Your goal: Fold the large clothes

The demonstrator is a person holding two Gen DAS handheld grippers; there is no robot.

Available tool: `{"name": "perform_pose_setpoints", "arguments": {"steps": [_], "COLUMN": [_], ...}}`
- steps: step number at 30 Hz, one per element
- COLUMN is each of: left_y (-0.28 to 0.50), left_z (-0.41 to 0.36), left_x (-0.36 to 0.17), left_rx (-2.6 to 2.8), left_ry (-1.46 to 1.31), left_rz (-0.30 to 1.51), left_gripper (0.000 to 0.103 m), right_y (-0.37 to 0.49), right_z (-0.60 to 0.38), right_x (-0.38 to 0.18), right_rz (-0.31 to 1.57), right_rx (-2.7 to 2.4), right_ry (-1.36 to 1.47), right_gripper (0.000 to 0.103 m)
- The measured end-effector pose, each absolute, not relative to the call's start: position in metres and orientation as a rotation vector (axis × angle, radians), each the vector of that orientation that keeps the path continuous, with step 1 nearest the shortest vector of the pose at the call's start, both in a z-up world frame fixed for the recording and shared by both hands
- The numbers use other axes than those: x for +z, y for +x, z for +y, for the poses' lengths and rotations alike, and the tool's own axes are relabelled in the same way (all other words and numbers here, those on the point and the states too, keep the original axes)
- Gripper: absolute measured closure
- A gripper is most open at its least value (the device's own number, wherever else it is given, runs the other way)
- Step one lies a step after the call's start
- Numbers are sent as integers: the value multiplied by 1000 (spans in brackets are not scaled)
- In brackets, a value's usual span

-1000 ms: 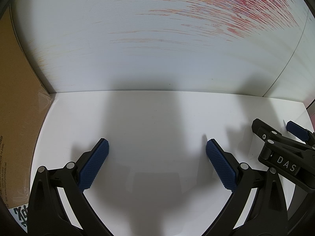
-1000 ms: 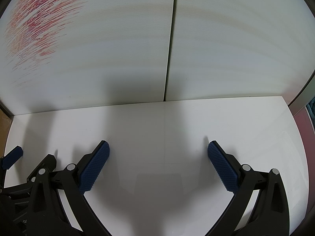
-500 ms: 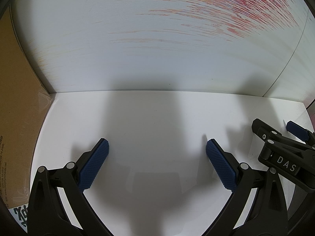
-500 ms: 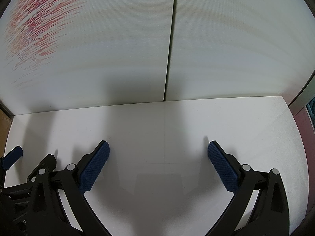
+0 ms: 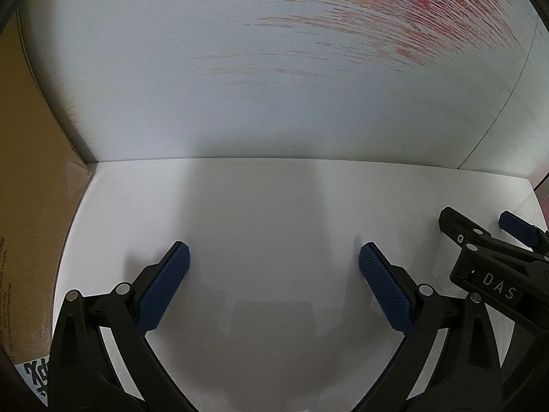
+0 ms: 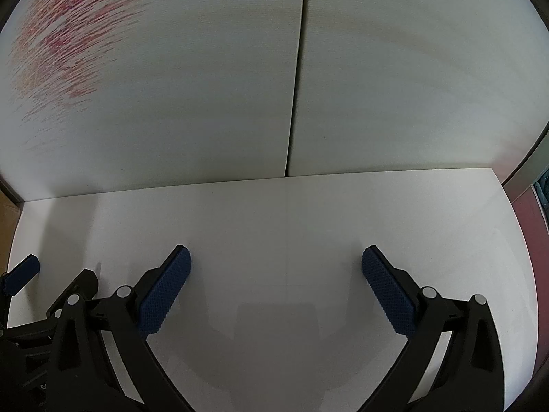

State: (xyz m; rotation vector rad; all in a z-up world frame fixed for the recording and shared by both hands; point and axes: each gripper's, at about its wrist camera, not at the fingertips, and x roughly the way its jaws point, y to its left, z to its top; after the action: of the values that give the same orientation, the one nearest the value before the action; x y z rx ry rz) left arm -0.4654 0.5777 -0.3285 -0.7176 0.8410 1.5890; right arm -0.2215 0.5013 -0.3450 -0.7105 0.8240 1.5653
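No garment shows in either view. My left gripper (image 5: 273, 257) hangs open over the bare white tabletop (image 5: 267, 213), its blue ribbed pads (image 5: 164, 285) wide apart with nothing between them. My right gripper (image 6: 276, 261) is open too, above the same white tabletop (image 6: 274, 213), and holds nothing. In the left wrist view the right gripper's black frame (image 5: 487, 271) lies close at the right. One blue pad (image 6: 20, 273) of the left gripper peeks in at the left edge of the right wrist view.
A white back panel (image 5: 240, 86) with red and orange streaks rises behind the table; a vertical seam (image 6: 295, 103) divides it. A brown cardboard sheet (image 5: 31, 189) stands at the left. The table's right edge (image 6: 514, 226) meets a reddish floor.
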Motion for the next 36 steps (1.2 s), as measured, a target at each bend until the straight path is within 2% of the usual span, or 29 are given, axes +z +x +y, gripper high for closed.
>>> {"name": "perform_pose_setpoints", "arguments": {"steps": [6,11,15,18,22,26,30,36], "left_y": [-466,-465,-465,-465,-465,-464,-464,-464], "left_z": [577,573,573,574,573,574,574,574], "left_x": [-328,-326,-326,-326,-326,-326,-326,-326], "left_rx": [1589,1589,1589,1589,1589,1589,1588,1588], "left_ry": [-718,-717,-717,-717,-717,-717,-717,-717], "left_rz": [841,841,841,841,841,841,842,842], "left_gripper": [5,5,5,5,5,5,5,5], "right_y": [-222,-216,-176,-96,0,60,79,77], "right_z": [502,497,452,376,291,212,182,164], "right_x": [-347,-333,-268,-190,-134,-98,-80,-79], "right_rz": [823,927,861,804,785,753,716,794], "right_rx": [1566,1467,1305,1060,773,688,610,925], "right_ry": [-711,-760,-671,-516,-413,-222,-147,-14], "right_gripper": [6,7,7,7,7,7,7,7]}}
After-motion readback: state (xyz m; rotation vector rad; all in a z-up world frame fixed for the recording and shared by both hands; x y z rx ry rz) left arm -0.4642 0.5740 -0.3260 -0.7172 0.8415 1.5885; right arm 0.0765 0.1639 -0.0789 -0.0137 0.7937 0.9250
